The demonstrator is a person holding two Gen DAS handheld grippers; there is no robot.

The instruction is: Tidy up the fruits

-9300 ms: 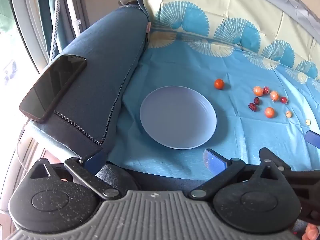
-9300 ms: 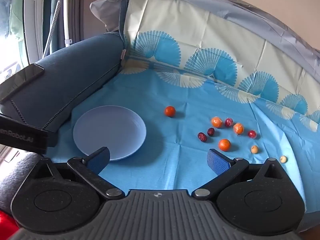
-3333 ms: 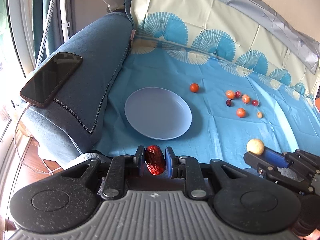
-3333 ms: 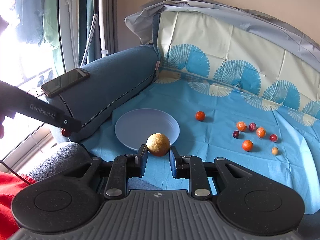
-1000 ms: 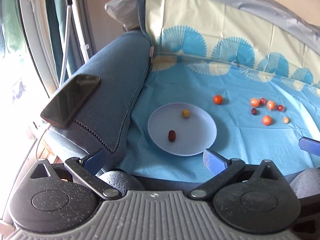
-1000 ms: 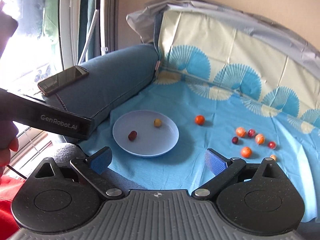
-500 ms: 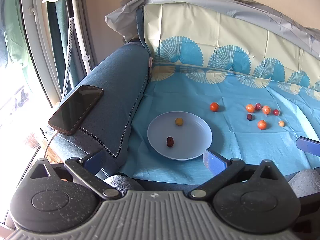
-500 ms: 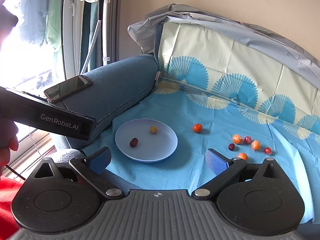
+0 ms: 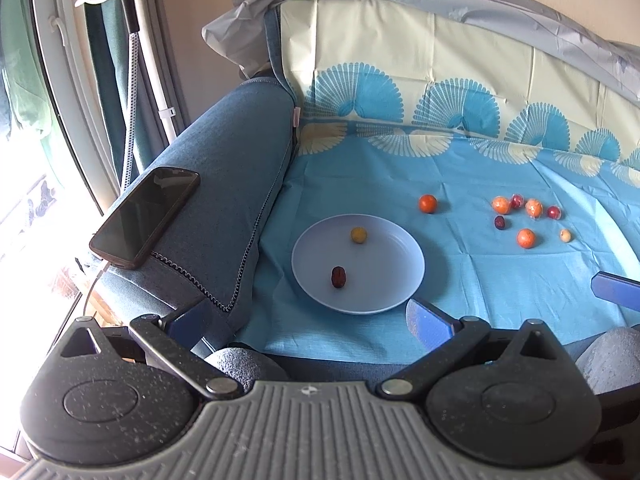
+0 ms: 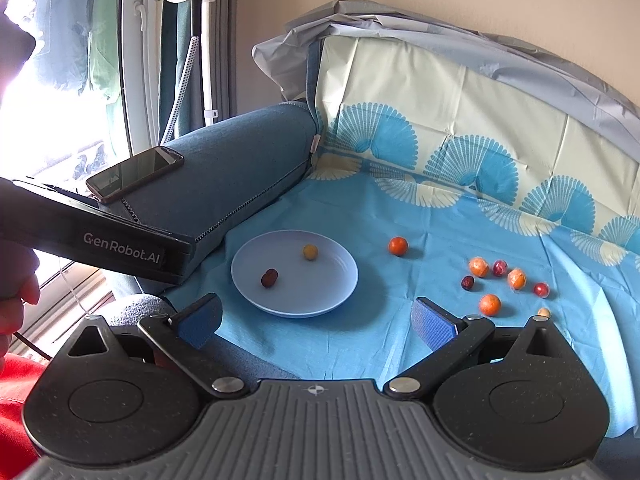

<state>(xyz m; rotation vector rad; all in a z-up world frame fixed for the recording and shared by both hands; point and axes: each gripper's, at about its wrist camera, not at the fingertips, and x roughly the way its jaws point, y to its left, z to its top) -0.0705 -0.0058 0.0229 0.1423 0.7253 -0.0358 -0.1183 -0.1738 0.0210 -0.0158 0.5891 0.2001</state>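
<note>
I hold 2 tongs above the near edge of a sofa seat covered with a blue cloth (image 9: 480,280). My left gripper (image 9: 308,320) is released, its 2 blue pads spread wide with nothing between them. My right gripper (image 10: 316,322) is released the same way and grasps nothing.

A pale blue plate (image 9: 396,264) lies on the cloth, near the sofa's left armrest (image 9: 224,168). 2 fruits sit in the plate, well apart: a dark red date (image 9: 338,277) on the near side and a small yellow fruit (image 9: 358,235) on the far side.

Just beyond the plate's far right rim, an orange fruit (image 9: 427,203) lies alone on the cloth. Farther right, a loose cluster of 7 small fruits (image 9: 526,220), orange, dark red and pale, lies on the cloth.

A black phone (image 9: 146,211) rests on the armrest.
</note>
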